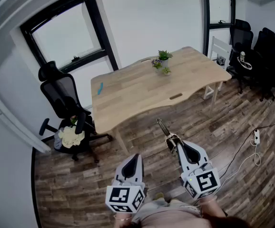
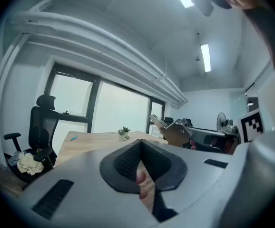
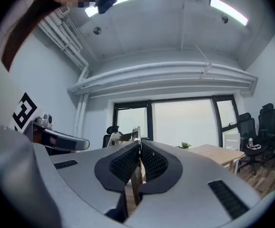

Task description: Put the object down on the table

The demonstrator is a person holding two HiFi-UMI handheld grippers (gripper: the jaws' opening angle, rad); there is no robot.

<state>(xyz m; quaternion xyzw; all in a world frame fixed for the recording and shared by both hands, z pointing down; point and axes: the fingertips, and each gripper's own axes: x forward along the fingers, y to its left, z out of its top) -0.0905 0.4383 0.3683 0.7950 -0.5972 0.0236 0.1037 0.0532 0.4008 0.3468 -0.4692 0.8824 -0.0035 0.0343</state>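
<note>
My right gripper [image 1: 174, 144] is shut on a thin metal tool [image 1: 163, 129] with a brownish part near the jaws. The tool sticks forward over the floor, short of the wooden table [image 1: 128, 99]. In the right gripper view the tool [image 3: 136, 139] shows edge-on, pinched between the pads of that gripper [image 3: 140, 144]. My left gripper [image 1: 136, 156] hangs beside it at the lower middle, shut and empty. From the left gripper [image 2: 140, 144], the tool [image 2: 168, 129] shows at the right against the room.
Small potted plants [image 1: 162, 61] and a blue item [image 1: 100, 88] lie on the table. A black office chair [image 1: 63, 103] with a pale bundle stands at the left. At the right are a white chair [image 1: 218, 51], black chairs [image 1: 261, 56] and a power strip [image 1: 256, 137] on the wood floor.
</note>
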